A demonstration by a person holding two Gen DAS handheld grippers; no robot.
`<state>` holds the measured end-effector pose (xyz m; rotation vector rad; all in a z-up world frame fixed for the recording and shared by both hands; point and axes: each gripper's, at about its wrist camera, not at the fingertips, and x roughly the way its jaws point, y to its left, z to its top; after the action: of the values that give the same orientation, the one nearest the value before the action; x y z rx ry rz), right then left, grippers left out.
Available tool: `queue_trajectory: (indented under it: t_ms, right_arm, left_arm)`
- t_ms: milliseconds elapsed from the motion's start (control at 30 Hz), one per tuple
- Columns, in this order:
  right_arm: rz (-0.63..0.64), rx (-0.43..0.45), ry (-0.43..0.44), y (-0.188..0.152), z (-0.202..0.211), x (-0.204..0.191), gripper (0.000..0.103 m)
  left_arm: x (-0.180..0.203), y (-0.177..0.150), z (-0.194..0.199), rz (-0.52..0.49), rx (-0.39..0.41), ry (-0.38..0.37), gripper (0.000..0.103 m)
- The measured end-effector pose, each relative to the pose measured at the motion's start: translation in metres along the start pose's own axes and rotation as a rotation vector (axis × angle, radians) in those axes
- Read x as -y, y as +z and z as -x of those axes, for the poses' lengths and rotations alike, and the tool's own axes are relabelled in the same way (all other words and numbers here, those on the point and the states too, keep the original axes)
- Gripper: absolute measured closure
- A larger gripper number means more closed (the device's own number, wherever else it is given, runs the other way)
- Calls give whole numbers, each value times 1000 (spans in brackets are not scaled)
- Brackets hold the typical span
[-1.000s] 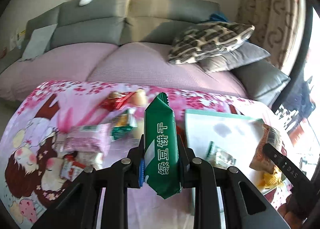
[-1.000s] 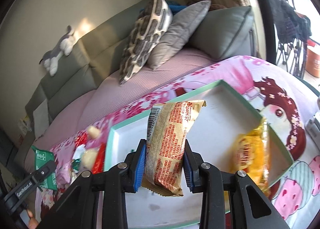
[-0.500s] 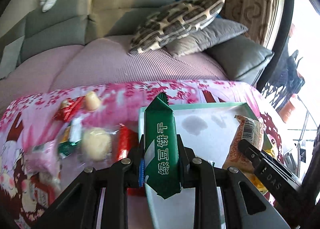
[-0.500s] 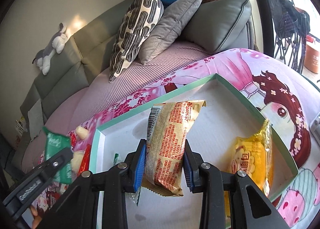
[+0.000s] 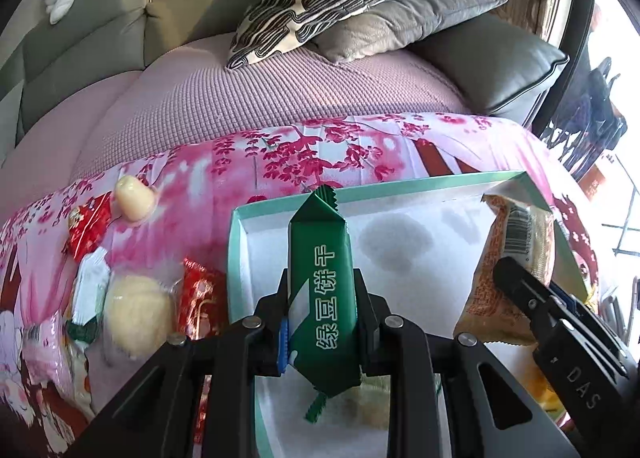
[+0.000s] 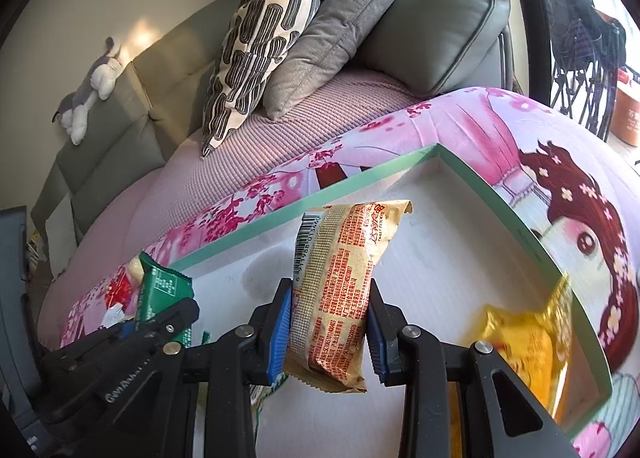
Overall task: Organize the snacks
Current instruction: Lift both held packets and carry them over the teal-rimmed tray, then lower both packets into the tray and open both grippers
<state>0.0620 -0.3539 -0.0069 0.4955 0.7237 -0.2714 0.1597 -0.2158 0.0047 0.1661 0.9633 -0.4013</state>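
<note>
My left gripper (image 5: 322, 322) is shut on a green biscuit pack (image 5: 322, 278) and holds it upright over the left part of a white tray with a mint-green rim (image 5: 360, 192). My right gripper (image 6: 328, 322) is shut on an orange-and-beige snack pack (image 6: 340, 290) over the tray's middle (image 6: 440, 258). The orange pack (image 5: 508, 258) and the right gripper also show at the right of the left wrist view. The green pack (image 6: 164, 294) shows at the left of the right wrist view. A yellow snack bag (image 6: 528, 342) lies in the tray's right corner.
Loose snacks lie on the pink cartoon tablecloth (image 5: 280, 150) left of the tray: a red pack (image 5: 86, 232), a pale jelly cup (image 5: 134, 198), a round pale bun (image 5: 136, 314), another red pack (image 5: 200, 302). A sofa with cushions (image 6: 256, 38) stands behind the table.
My left gripper has swung right with the green pack, from over the loose snacks to over the tray. My right gripper has held the orange pack over the tray and shifted only slightly.
</note>
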Motion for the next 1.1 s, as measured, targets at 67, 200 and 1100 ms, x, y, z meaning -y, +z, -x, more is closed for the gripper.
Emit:
queue_trajectory:
  t_ms: [67,200,1100]
  right_arm:
    - [1,1,-1,3,-4,0,67]
    - [1,-1,-12,7,-13,3,67]
    - [23,-40,-77,9,11,3,28]
  left_arm:
    - [2,2,-6,-11,-9,6,77]
    - [8,4,-17,-36,-25,20,77]
    - [-14,0,35,42,7,-9,31]
